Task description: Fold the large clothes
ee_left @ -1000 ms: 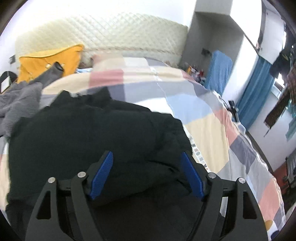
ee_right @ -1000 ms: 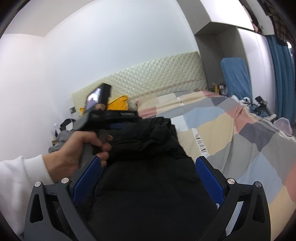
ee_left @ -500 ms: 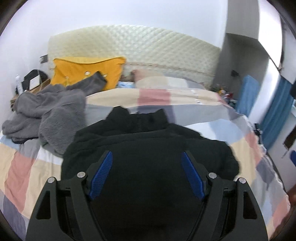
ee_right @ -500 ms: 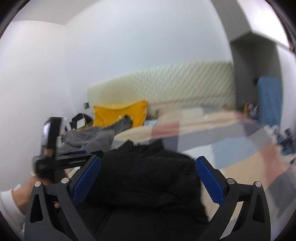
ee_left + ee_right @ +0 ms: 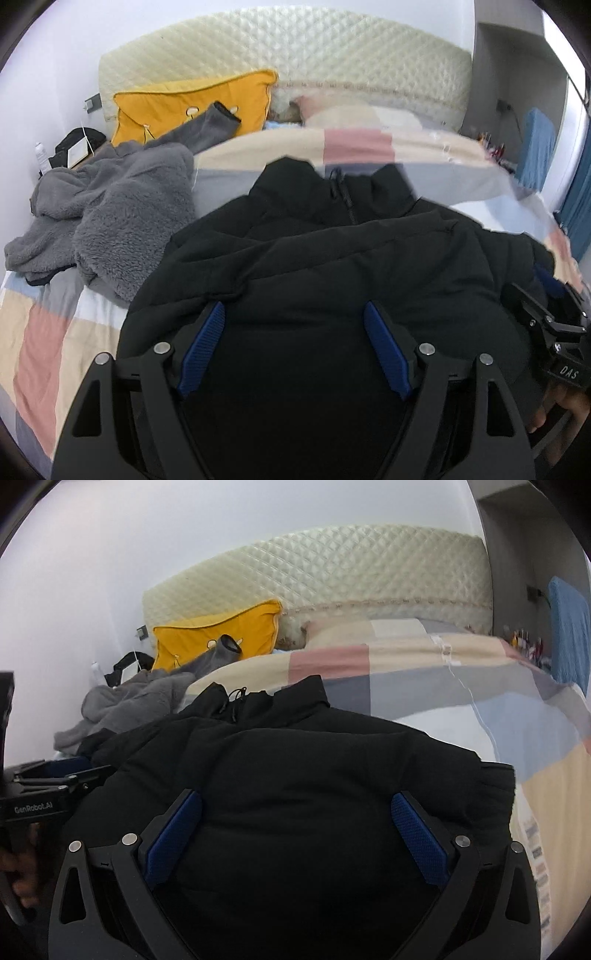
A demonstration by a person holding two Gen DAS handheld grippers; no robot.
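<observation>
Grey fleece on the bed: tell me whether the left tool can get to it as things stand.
Probably yes. The grey fleece lies uncovered on the bed, beside the black jacket. The left tool stands open above the jacket, with nothing between it and the fleece.

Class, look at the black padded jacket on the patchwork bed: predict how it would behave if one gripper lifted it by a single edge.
The black padded jacket would probably sag and drape rather than hold shape, since it already lies in soft folds. Its puffy quilting suggests it is bulky but fairly light. The smooth shell may slip between the left gripper's pads, so a deep bite seems wise.
</observation>
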